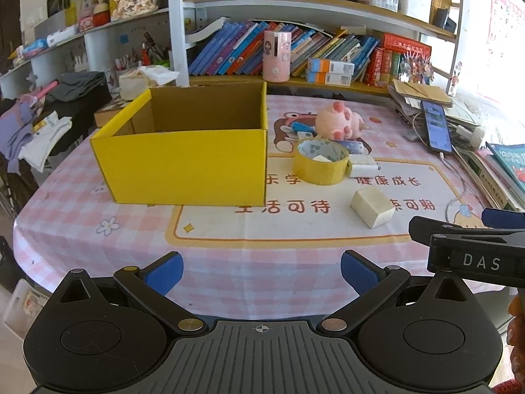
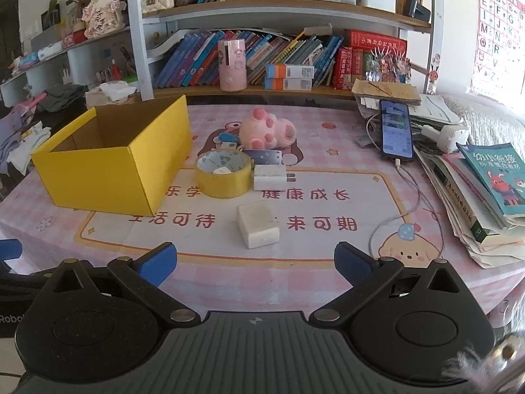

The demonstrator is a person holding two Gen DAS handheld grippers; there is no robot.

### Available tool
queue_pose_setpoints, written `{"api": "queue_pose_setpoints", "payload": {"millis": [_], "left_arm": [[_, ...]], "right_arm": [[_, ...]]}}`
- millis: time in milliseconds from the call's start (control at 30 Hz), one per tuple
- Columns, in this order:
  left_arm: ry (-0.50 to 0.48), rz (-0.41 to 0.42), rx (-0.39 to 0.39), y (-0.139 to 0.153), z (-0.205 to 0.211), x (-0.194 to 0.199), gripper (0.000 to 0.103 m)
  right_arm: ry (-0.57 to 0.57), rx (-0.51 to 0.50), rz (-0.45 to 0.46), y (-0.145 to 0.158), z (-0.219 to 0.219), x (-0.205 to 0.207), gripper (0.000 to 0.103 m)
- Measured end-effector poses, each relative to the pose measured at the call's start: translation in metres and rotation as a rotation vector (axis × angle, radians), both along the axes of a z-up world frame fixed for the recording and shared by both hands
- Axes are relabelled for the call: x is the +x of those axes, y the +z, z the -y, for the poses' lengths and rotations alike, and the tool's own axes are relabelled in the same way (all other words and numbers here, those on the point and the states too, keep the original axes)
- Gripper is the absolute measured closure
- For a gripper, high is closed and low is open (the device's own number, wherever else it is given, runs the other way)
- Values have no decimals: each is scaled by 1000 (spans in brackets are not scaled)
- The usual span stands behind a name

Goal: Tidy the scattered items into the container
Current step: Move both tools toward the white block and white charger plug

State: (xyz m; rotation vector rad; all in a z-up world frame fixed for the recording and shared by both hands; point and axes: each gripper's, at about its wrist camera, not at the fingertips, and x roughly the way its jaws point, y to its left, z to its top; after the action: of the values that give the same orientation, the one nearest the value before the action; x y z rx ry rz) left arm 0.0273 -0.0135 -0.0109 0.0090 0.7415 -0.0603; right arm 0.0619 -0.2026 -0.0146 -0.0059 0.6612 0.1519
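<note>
Both grippers, left gripper [image 1: 261, 272] and right gripper [image 2: 255, 264], hover with jaws wide and empty at the worktop's [image 2: 328, 256] near edge. A cream block [image 2: 258, 229] lies just beyond the right jaws; tape roll [image 2: 223, 179] and plush toy [image 2: 267, 129] farther; yellow box [image 2: 111, 161] far left.

The box [image 1: 183, 161] at centre left is matt yellow cardboard, brown inside. The tape roll [image 1: 320, 165] looks glossy plastic. The pink toy [image 1: 341, 121] is fuzzy plush. A smooth printed cloth covers the counter [image 1: 262, 249].
</note>
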Motion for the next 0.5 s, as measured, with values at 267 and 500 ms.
{"api": "queue_pose_setpoints", "payload": {"millis": [267, 500], "left_arm": [[-23, -14, 12, -5, 21, 19, 0], [-38, -16, 25, -7, 38, 37, 1]], "right_arm": [[-17, -14, -17, -3, 16, 24, 0], [-9, -25, -22, -4, 27, 49, 0]]}}
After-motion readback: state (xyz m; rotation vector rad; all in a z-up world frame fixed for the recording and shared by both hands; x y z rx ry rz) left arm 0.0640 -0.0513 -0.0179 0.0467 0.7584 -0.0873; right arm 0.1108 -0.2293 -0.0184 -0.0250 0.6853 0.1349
